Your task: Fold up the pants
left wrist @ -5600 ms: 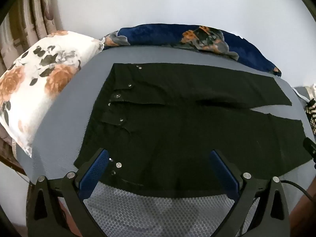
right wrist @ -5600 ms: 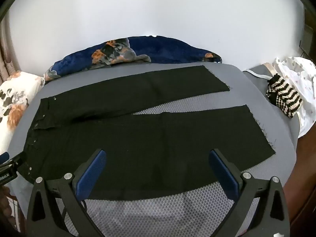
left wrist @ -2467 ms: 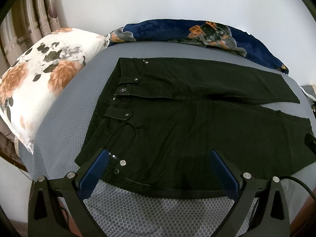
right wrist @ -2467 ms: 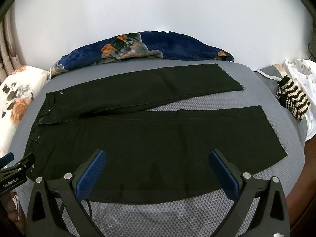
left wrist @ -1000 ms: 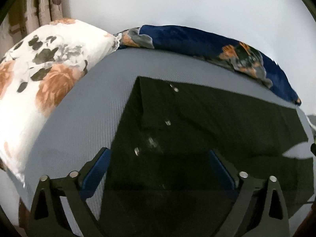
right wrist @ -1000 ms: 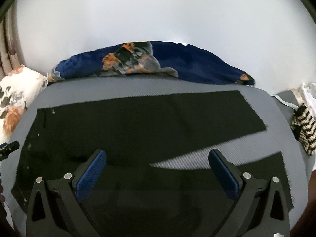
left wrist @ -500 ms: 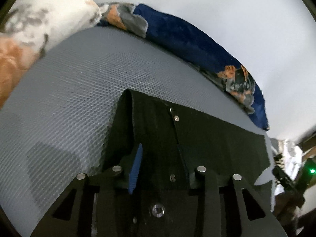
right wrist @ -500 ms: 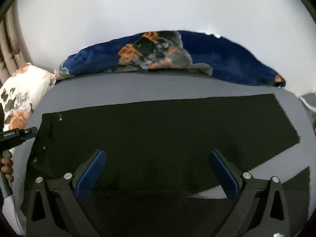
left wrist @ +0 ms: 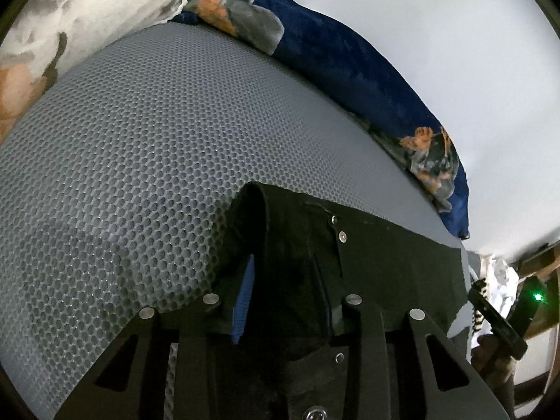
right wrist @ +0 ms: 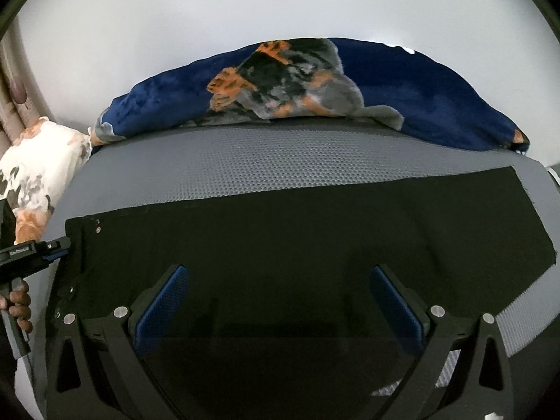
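While one pair of black pants (right wrist: 280,245) lies flat on the grey mesh mattress (left wrist: 140,161), two hand-held grippers work over it. At the waistband end of the pants, the left gripper (left wrist: 287,301) has its fingers pinched together on the waistband, which humps up between them, probably so that side can be lifted and folded over. Above the middle of the pants, the right gripper (right wrist: 280,304) hovers with fingers spread wide, gripping nothing, likely ready to take the leg. Beyond the pants sits one navy floral blanket (right wrist: 402,94); past the waistband, one white floral pillow (right wrist: 38,161).
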Demonstrator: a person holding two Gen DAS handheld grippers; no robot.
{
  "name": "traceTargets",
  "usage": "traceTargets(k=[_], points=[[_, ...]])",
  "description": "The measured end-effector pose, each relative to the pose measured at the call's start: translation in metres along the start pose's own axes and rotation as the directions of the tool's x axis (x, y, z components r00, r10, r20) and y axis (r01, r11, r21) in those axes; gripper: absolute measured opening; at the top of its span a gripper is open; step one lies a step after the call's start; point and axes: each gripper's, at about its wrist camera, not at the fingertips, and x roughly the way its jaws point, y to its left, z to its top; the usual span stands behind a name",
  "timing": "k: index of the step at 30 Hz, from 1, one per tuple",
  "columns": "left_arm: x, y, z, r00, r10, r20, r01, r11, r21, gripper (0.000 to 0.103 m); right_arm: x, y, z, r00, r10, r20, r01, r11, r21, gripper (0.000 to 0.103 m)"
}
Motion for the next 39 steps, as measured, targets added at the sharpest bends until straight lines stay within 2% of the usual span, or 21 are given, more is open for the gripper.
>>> traceTargets(k=[8,12,15,17,19,24,27,30,35,39], points=[[0.018,-0.006,0.023,0.996,-0.089,-0.01,0.089,0.996,-0.012,0.033,0.018,0.009,0.005,1.0,0.021,-0.015,-0.022,0.999,-0.027,0.103],[0.031,-0.012,0.029,0.993,-0.114,-0.032,0.114,0.993,0.007,0.026,0.024,0.009,0.009,0.999,0.03,-0.017,-0.031,0.999,-0.044,0.103],[0.041,-0.013,0.032,0.991,-0.127,-0.036,0.127,0.992,-0.01,0.025,0.03,0.007,0.013,0.999,0.04,-0.02,-0.041,0.997,-0.066,0.103],[0.045,-0.014,0.032,0.992,-0.121,-0.019,0.12,0.992,-0.034,0.022,0.034,0.006,0.016,0.999,0.045,-0.02,-0.047,0.994,-0.095,0.103],[0.046,-0.014,0.029,0.995,-0.094,0.023,0.096,0.993,-0.065,0.01,0.039,0.003,0.021,0.998,0.061,-0.024,-0.064,0.99,-0.125,0.103],[0.03,-0.026,0.021,0.991,-0.104,0.085,0.108,0.993,-0.045,0.009,0.052,-0.006,0.04,0.993,0.096,-0.075,-0.112,0.965,-0.238,0.103],[0.006,-0.046,0.017,0.983,-0.136,0.127,0.134,0.991,0.021,0.009,0.055,-0.008,0.054,0.984,0.145,-0.102,-0.17,0.932,-0.321,0.103],[-0.021,-0.068,0.007,0.972,-0.173,0.161,0.157,0.982,0.106,0.009,0.061,-0.005,0.068,0.956,0.224,-0.192,-0.284,0.873,-0.397,0.103],[-0.053,-0.094,-0.013,0.958,-0.21,0.196,0.169,0.964,0.205,0.009,0.07,0.01,0.088,0.913,0.256,-0.317,-0.399,0.725,-0.561,0.103],[-0.072,-0.099,-0.026,0.955,-0.21,0.209,0.159,0.958,0.237,0.009,0.083,0.017,0.098,0.867,0.263,-0.423,-0.488,0.623,-0.611,0.097]])
